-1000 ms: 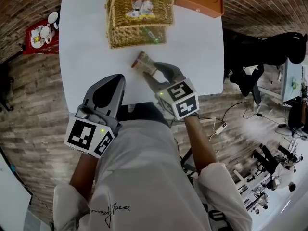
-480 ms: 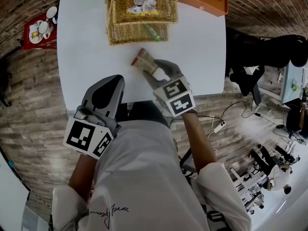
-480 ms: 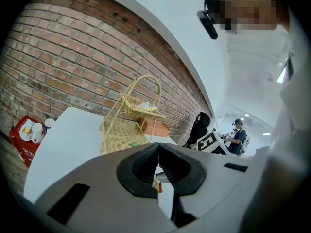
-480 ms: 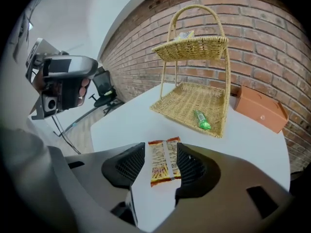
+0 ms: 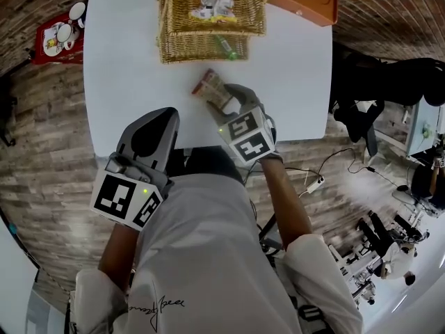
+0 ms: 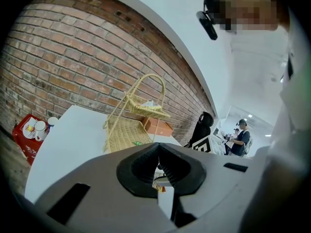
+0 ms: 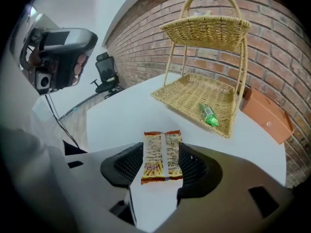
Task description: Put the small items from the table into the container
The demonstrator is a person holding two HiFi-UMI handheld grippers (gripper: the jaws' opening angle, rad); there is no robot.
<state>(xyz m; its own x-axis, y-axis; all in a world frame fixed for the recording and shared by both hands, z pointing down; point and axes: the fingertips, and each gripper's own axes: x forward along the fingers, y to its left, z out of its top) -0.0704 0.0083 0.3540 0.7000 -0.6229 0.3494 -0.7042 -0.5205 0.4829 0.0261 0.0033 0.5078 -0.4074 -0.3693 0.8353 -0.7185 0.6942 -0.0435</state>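
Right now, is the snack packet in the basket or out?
Out: snack packet lies on the table between the right gripper's opening jaws, short of the basket.

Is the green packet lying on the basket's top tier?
No, the green packet lies on the bottom tier of the wicker basket, near its front edge.

Left tongs [image 5: 163, 113] clamped shut, held close to the body; right tongs [image 5: 224, 97] angled down, jaws opening, snack packet [image 7: 163, 157] between them.
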